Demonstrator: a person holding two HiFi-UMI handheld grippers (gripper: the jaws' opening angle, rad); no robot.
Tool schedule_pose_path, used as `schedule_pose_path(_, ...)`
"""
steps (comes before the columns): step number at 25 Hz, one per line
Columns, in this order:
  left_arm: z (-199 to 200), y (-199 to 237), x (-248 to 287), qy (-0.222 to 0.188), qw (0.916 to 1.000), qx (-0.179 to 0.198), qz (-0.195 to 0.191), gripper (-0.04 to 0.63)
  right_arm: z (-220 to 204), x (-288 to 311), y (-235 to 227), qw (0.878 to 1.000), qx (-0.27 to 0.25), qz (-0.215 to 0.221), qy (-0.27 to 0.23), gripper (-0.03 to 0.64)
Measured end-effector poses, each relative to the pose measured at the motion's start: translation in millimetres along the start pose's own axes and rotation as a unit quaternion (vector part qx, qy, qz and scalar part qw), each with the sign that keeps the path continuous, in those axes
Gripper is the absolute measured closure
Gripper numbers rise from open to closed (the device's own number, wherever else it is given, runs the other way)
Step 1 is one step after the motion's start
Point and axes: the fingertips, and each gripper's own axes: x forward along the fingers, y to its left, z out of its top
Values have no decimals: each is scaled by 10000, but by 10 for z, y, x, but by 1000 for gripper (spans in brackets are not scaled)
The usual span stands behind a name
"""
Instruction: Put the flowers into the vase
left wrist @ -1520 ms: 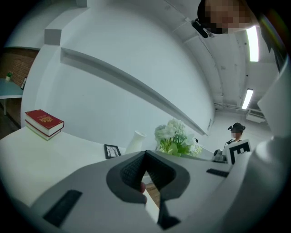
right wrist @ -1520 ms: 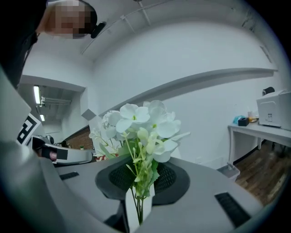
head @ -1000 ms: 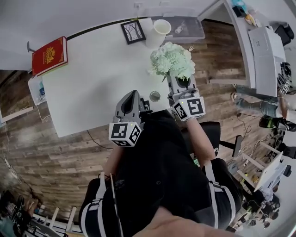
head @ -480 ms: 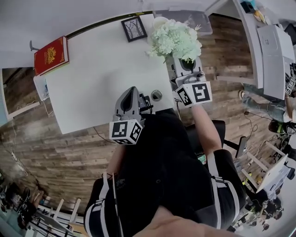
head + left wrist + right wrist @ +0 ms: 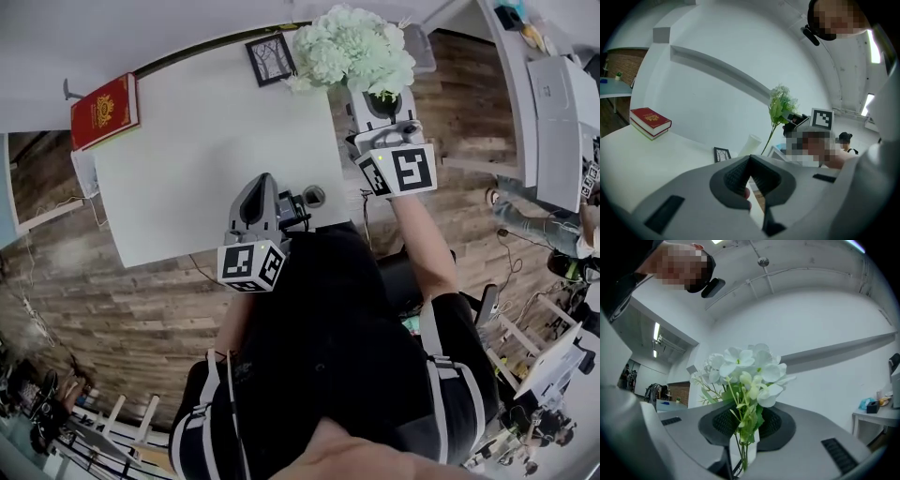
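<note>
Stems of flowers clenched in right gripper, blooms rising ahead of jaws; left gripper closed, empty.

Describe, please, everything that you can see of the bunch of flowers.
The flowers are one bunch of pale, white-green blossoms with small buds, green leaves and thin green stems; they look artificial. The right gripper is shut on the stems, and the heads stand upright above its jaws. In the head view the bunch hangs over the far edge of the table.
</note>
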Motion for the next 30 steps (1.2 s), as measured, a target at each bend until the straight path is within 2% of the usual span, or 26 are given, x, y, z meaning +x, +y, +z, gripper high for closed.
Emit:
schedule_pose_path(9,-4,164,-70,-22,9997,-44,253,548,632,353,-181,9976,241,150,-633,525)
schedule_pose_path(14,-3,221,-103,-19,9993,-64,363,548,731,516,-241,9970,49,152,-754,525)
schedule_pose_path(21,5,320,-132,2,9987,-73,503,548,310,693,-234,9988,-96,261,-403,525)
schedule_pose_path(30,43,442,-176,2,9974,-78,717,548,-404,792,-320,9997,89,127,179,525)
